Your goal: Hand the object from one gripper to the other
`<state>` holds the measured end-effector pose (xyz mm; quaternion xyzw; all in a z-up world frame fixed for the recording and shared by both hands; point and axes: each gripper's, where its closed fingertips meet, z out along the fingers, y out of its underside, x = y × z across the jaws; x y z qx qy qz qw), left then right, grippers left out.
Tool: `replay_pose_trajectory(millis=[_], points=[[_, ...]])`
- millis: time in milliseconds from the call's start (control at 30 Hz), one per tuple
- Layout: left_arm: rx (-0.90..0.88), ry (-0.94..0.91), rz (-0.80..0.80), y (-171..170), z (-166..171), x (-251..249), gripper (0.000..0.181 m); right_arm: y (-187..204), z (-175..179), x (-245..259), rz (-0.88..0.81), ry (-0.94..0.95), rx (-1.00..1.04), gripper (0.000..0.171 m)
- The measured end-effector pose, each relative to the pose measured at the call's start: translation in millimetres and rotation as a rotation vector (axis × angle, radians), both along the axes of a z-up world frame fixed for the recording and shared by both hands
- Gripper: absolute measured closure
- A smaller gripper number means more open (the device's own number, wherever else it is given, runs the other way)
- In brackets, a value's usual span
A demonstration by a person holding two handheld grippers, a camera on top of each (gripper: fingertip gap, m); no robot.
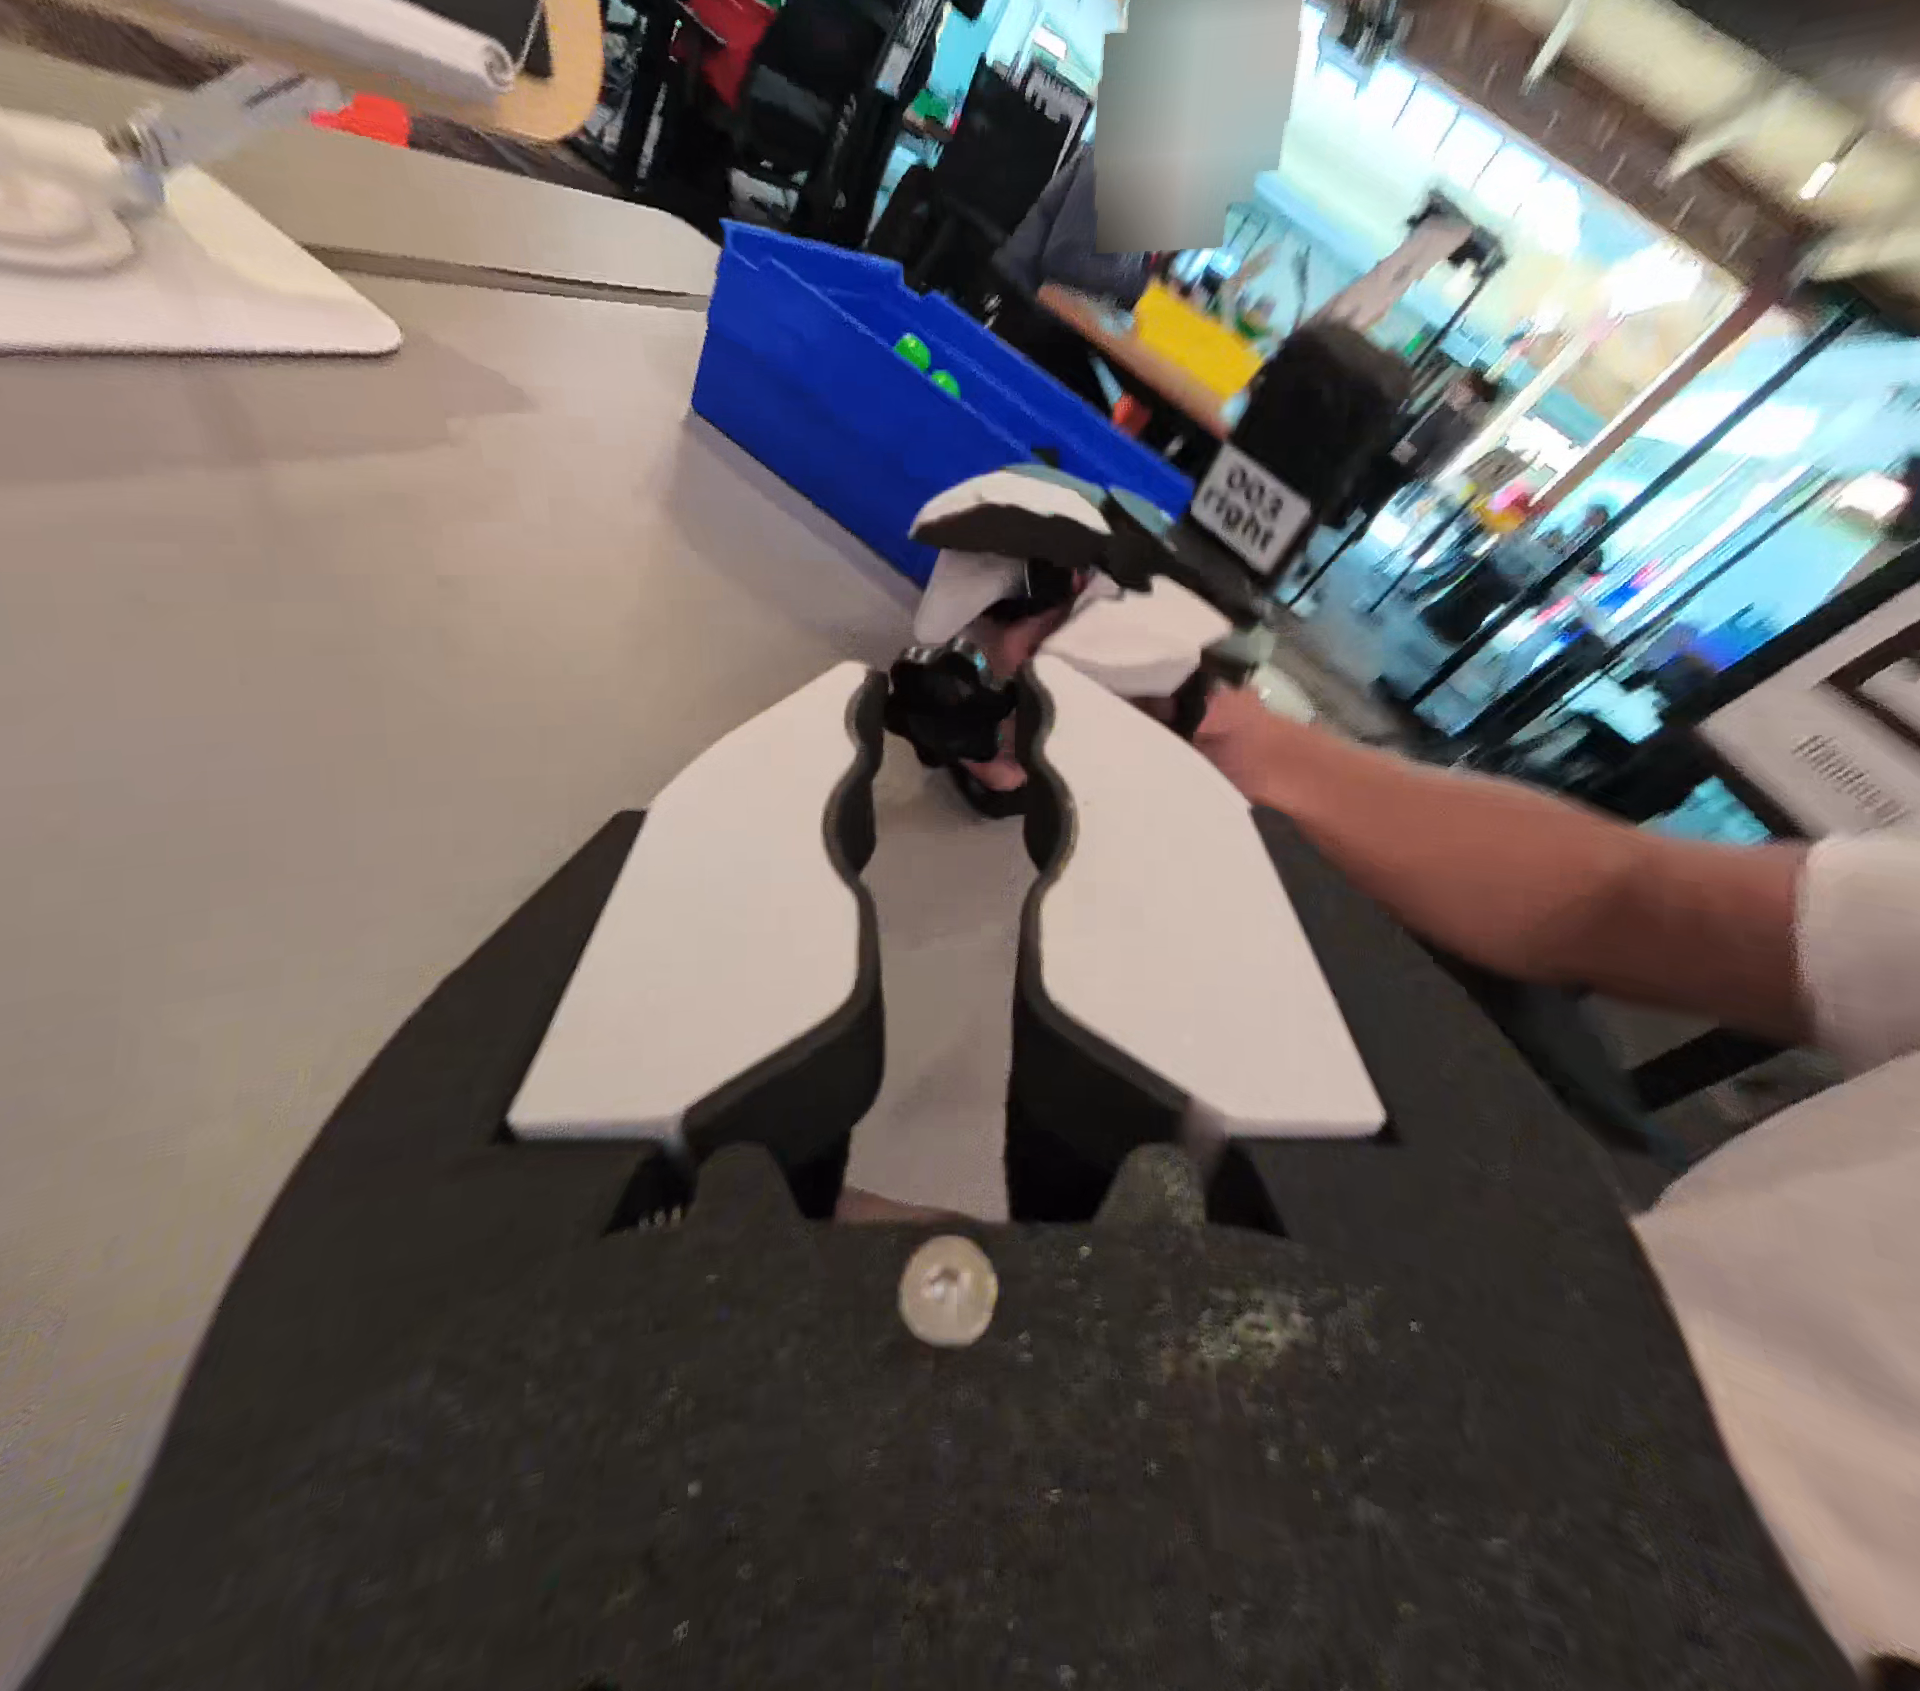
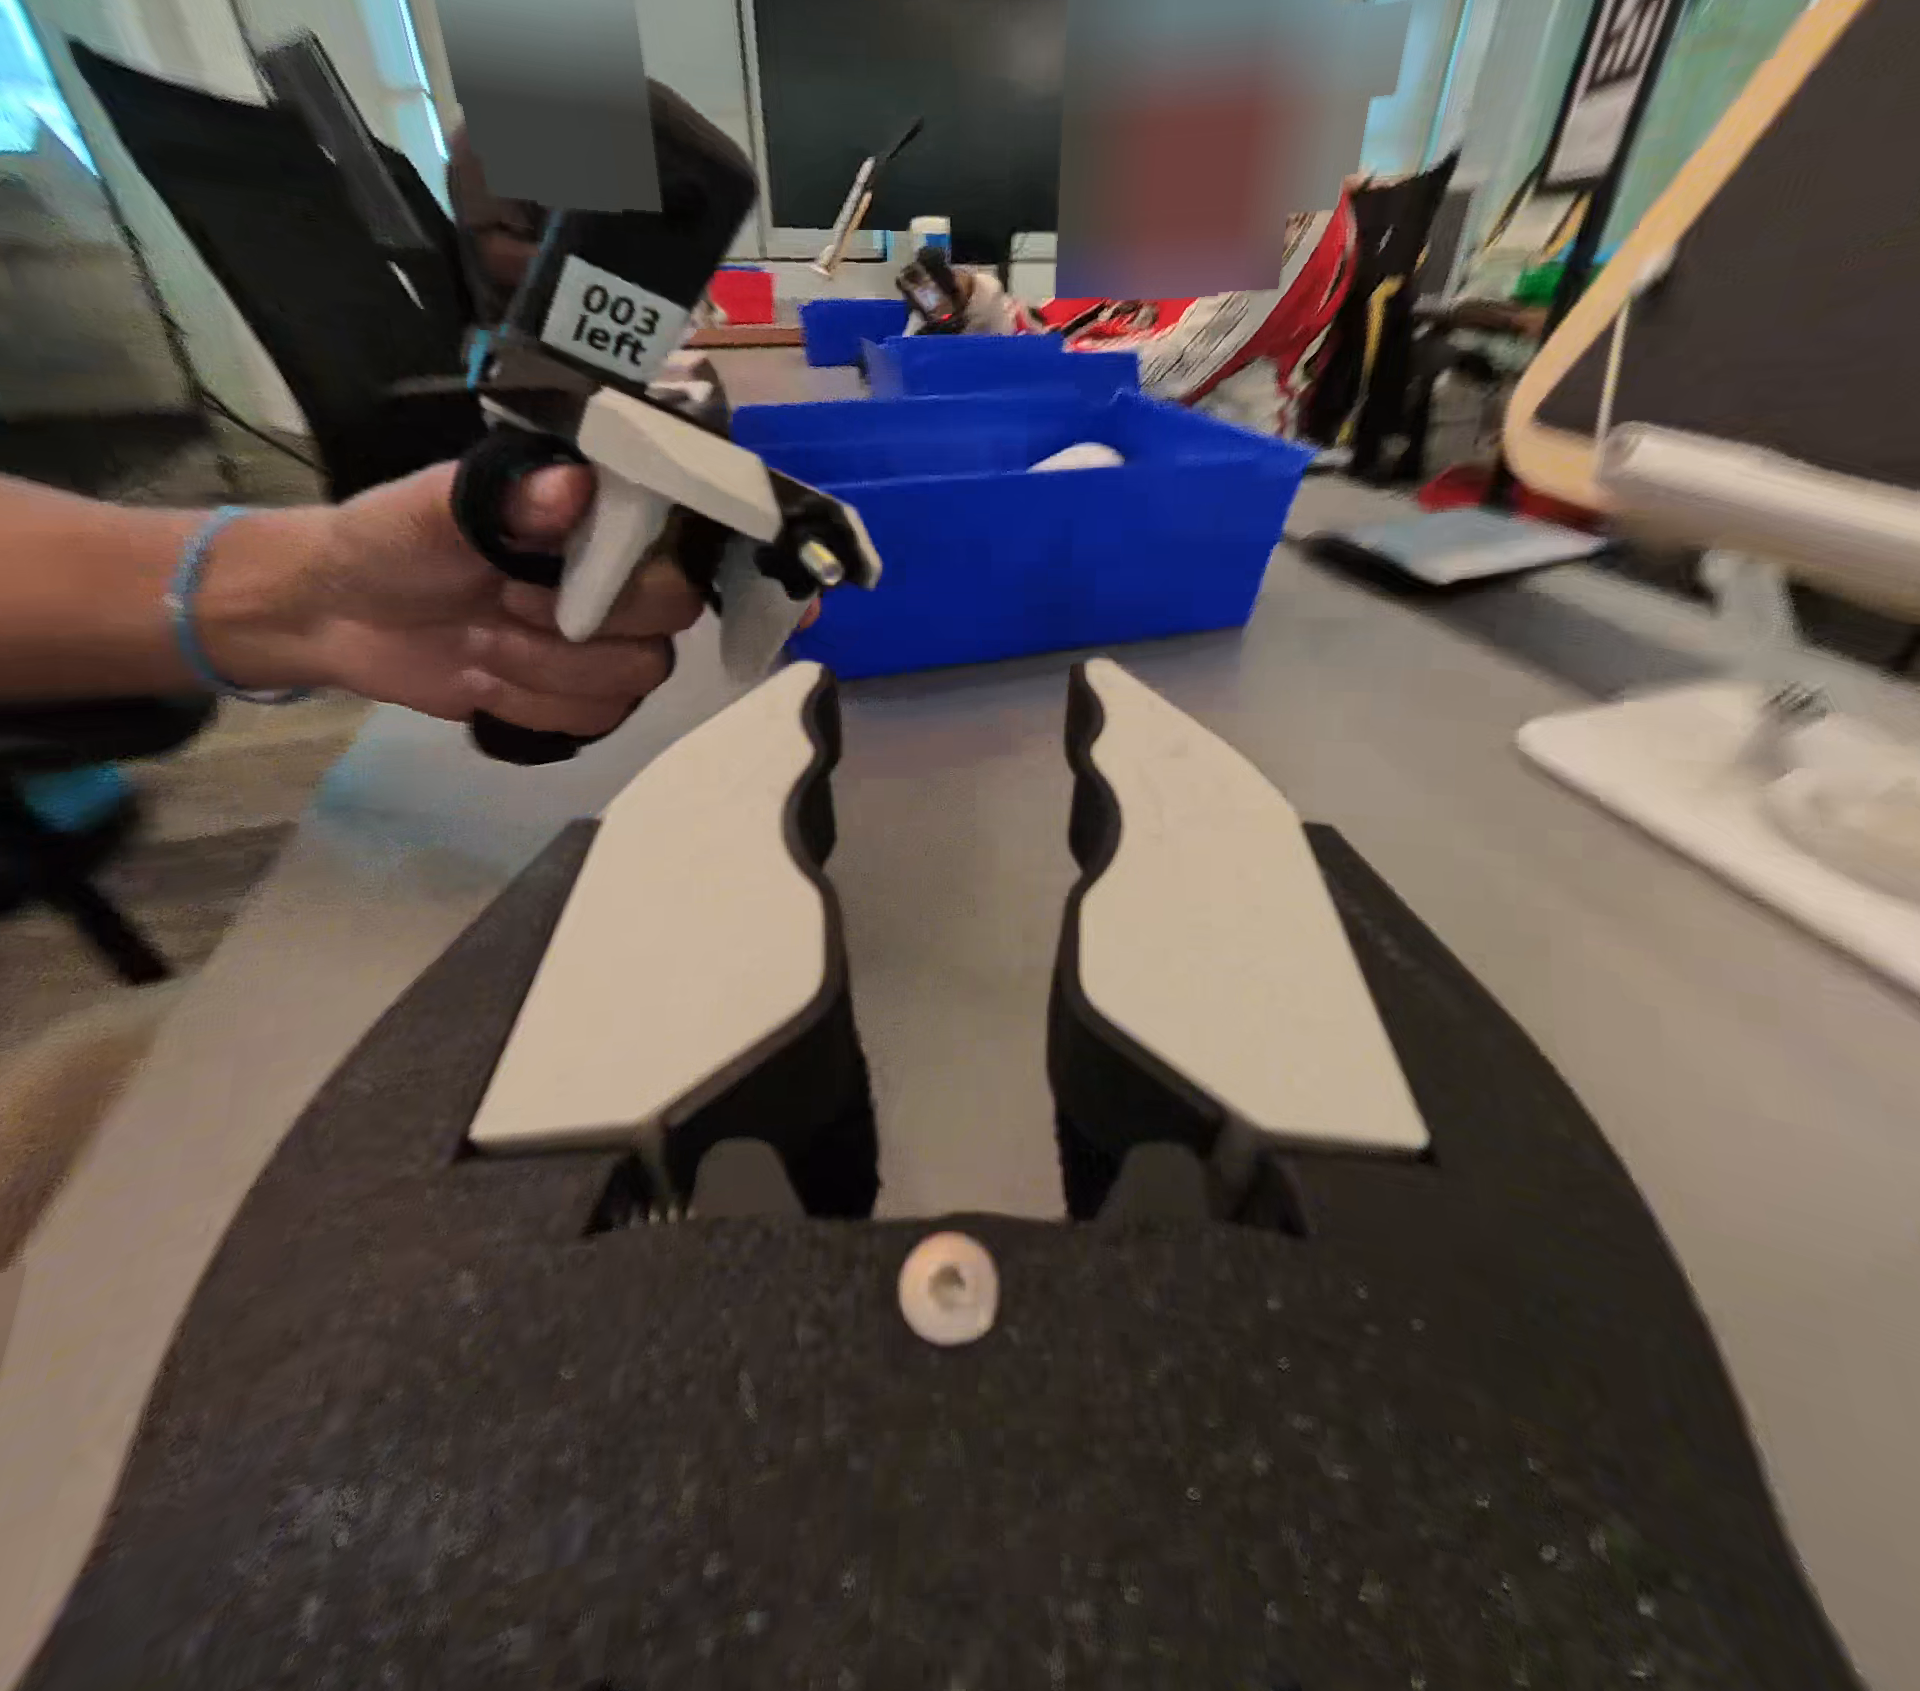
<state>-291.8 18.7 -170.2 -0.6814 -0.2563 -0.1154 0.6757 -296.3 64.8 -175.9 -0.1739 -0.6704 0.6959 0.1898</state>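
Left wrist view shows the left claw (image 1: 951, 732) nipped nearly closed on a small black knobbed object (image 1: 951, 706) at its very tips, held up off the grey tabletop (image 1: 312, 654), presumably so the other claw can reach it. The right claw (image 1: 1049, 602) hovers just beyond, its white fingers either side of the object's far end; whether they touch it I cannot tell. From its own camera, the right claw (image 2: 951, 696) stands moderately open and empty, the blue bin (image 2: 1039, 561) behind it.

White printed label on each claw (image 1: 1250, 511) (image 2: 615, 327)
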Motion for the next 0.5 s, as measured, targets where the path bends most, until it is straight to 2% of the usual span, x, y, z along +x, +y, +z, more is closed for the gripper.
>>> replay_pose_trajectory(millis=[33, 133, 300, 433, 500], points=[[0.045, -0.054, -0.012, 1.2, 0.8, 0.9, 0.158, -3.4, 2.9, 3.2, -0.019, 0.062, 0.034, 0.122], [0.109, -0.19, -0.069, 10.2, -3.9, 8.9, 0.158, -17.6, 5.1, 14.9, -0.035, 0.193, 0.132, 0.121], [0.074, -0.28, -0.234, 25.5, -15.6, 33.7, 0.158, -32.5, -4.3, 30.9, -0.007, 0.324, 0.261, 0.13], [0.057, -0.34, -0.306, 28.3, -20.1, 43.3, 0.158, -39.3, -16.3, 38.7, 0.049, 0.34, 0.327, 0.133], [0.06, -0.356, -0.3, 28.3, -21.4, 42.4, 0.158, -41.3, -20.4, 41.0, 0.064, 0.348, 0.353, 0.142]])
